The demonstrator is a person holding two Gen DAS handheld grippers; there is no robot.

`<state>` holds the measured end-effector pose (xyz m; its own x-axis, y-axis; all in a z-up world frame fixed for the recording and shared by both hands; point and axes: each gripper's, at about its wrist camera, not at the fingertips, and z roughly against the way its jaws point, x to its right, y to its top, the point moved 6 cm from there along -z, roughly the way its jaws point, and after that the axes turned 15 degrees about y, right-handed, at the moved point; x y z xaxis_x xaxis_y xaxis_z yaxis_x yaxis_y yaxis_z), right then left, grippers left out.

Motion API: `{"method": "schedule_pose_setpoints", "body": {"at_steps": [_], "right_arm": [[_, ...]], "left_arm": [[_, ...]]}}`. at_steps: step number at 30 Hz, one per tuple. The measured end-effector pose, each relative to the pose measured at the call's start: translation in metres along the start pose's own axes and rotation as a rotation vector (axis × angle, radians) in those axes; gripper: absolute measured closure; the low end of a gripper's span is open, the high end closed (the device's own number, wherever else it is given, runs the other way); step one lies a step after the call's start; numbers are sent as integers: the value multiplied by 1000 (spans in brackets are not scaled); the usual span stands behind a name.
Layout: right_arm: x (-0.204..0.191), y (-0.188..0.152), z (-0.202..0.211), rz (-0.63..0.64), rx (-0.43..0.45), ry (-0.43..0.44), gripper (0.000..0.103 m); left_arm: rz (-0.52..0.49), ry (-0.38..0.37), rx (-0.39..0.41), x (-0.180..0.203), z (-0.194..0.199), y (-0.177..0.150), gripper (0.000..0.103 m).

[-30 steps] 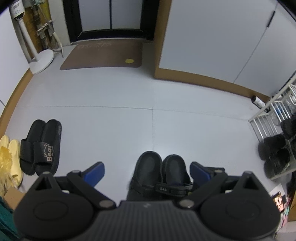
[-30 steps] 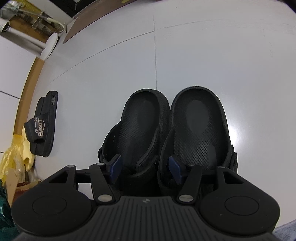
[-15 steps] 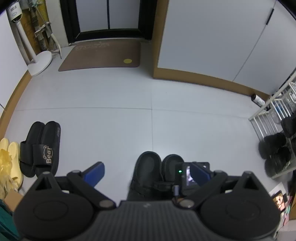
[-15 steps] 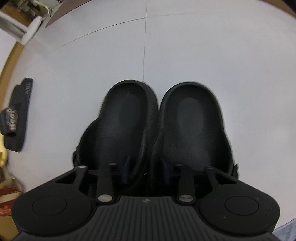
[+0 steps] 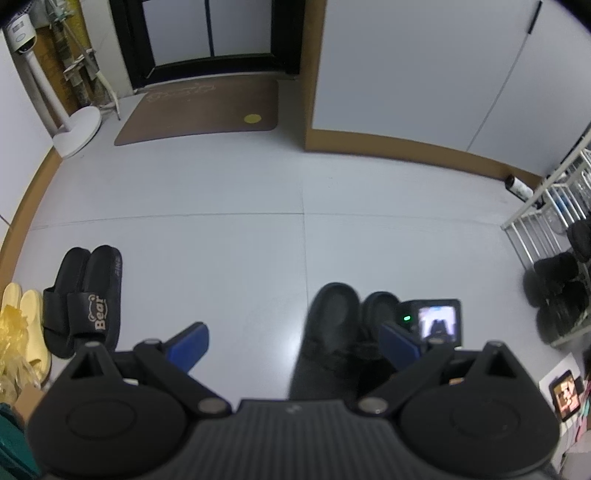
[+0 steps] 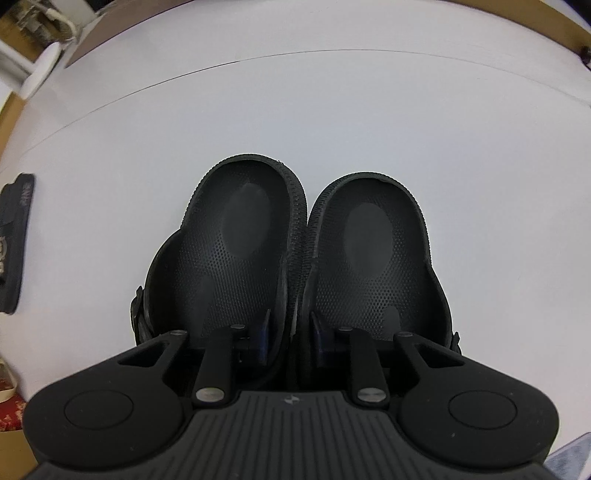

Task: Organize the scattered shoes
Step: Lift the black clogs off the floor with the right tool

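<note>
White floor point(image 6: 369, 110); right gripper point(image 6: 290, 334) closing, pinching black clogs point(image 6: 295, 251) together.

A home entryway. A brown doormat point(image 5: 199, 107) lies before a dark-framed door point(image 5: 210, 33), slippers point(image 5: 86, 295) line the wall, and a white shoe rack point(image 5: 546, 210) holds dark shoes on the right.
</note>
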<state>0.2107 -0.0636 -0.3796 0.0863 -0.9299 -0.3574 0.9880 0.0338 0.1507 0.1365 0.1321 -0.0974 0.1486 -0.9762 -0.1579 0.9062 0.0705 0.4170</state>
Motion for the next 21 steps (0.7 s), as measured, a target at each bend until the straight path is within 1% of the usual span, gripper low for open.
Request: {"method": "schedule_pose_setpoints", "body": {"at_steps": [2, 5, 6, 11, 13, 15, 17, 19, 21], "right_arm": [[10, 2, 3, -26, -9, -1, 77], [21, 5, 5, -101, -18, 35, 73], [22, 7, 4, -106, -28, 39, 72], [21, 12, -4, -78, -82, 2, 69], [23, 12, -8, -70, -102, -21, 63], [25, 11, -11, -71, -123, -32, 62], [28, 11, -16, -78, -149, -27, 58], [32, 12, -19, -81, -170, -30, 48], [38, 12, -23, -72, -208, -51, 41]], "left_arm": [[-4, -5, 2, 3, 1, 0, 3], [-15, -16, 7, 9, 4, 0, 3], [-18, -17, 7, 10, 4, 0, 3], [-39, -15, 4, 13, 1, -3, 3], [-38, -15, 1, 13, 0, -3, 3], [-37, -16, 2, 12, 0, -2, 3], [-43, -15, 2, 13, -1, -3, 3], [-53, -7, -7, 15, -5, -4, 3], [-59, 1, -14, 16, -7, -5, 3]]}}
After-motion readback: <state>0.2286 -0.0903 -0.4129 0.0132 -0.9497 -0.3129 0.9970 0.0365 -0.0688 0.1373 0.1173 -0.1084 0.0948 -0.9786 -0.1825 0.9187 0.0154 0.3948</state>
